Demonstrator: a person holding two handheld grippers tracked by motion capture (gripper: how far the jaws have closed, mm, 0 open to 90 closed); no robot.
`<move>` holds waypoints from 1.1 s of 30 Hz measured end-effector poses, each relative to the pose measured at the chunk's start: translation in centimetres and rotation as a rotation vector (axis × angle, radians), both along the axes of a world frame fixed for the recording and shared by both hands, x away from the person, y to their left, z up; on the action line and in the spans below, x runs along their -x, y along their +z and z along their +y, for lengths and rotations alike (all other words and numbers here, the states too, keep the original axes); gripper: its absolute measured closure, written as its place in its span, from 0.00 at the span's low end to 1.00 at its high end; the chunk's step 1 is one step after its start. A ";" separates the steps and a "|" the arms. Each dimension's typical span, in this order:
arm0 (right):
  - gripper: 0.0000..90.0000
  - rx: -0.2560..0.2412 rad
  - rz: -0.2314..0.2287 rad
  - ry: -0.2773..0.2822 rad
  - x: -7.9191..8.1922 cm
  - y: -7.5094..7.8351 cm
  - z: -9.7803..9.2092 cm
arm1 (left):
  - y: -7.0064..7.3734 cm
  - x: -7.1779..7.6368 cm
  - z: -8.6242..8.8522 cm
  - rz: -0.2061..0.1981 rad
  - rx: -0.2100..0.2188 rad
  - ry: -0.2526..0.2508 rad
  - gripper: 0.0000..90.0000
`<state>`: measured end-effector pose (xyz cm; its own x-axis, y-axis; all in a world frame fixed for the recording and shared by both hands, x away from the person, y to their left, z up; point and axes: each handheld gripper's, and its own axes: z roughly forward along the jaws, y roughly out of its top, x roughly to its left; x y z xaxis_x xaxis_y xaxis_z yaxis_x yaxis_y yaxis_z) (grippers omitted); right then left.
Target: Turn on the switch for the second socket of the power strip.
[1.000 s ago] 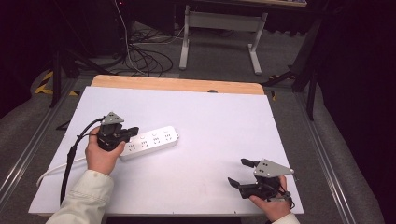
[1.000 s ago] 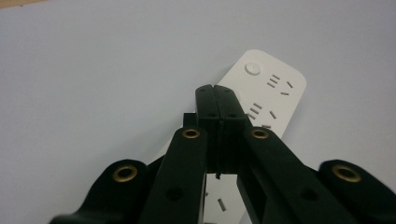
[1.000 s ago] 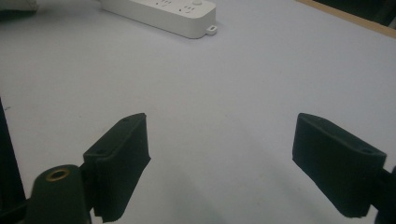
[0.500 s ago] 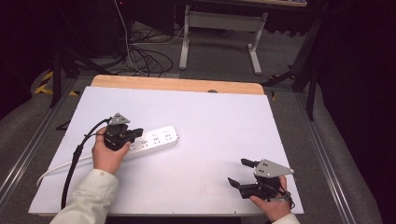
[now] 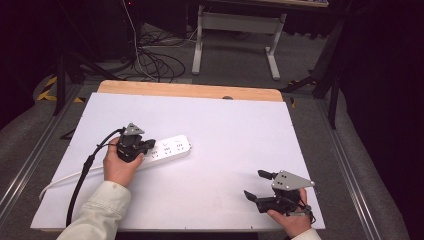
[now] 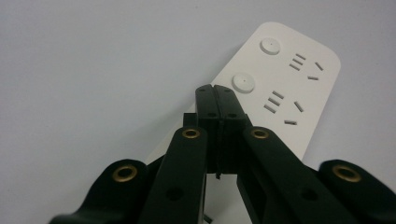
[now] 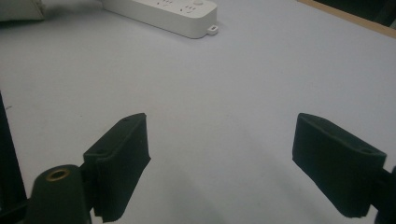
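The power strip (image 5: pixel 167 150) lies flat on the white table (image 5: pixel 225 125), left of centre, with its long axis running from the near left up toward the far right. A white cord (image 5: pixel 60 180) trails off its near-left end toward the table's front edge. In the left gripper view two round switch buttons (image 6: pixel 243 82) and their socket slots are seen on the strip's top face, just beyond the jaw tips.

The left gripper (image 5: pixel 147 146) is poised over the strip's cord end, jaws pressed together with nothing between them; their closed tip points along the strip, directly at the nearer button. Whether the tip is already touching the face cannot be told. The coming move is judged to be a press with the closed tip, so the line from tip to button is what matters.

The right gripper (image 5: pixel 260 186) rests near the table's front right, well apart from the strip, jaws spread wide and empty. The left hand is much the nearer.
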<state>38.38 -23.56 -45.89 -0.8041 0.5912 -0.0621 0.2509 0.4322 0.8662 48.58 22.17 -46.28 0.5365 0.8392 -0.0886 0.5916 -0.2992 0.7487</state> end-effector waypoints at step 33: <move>0.21 0.005 0.004 0.001 0.0 0.0 0.1 | -0.2 0.1 -0.1 0.002 -0.014 0.016 1.00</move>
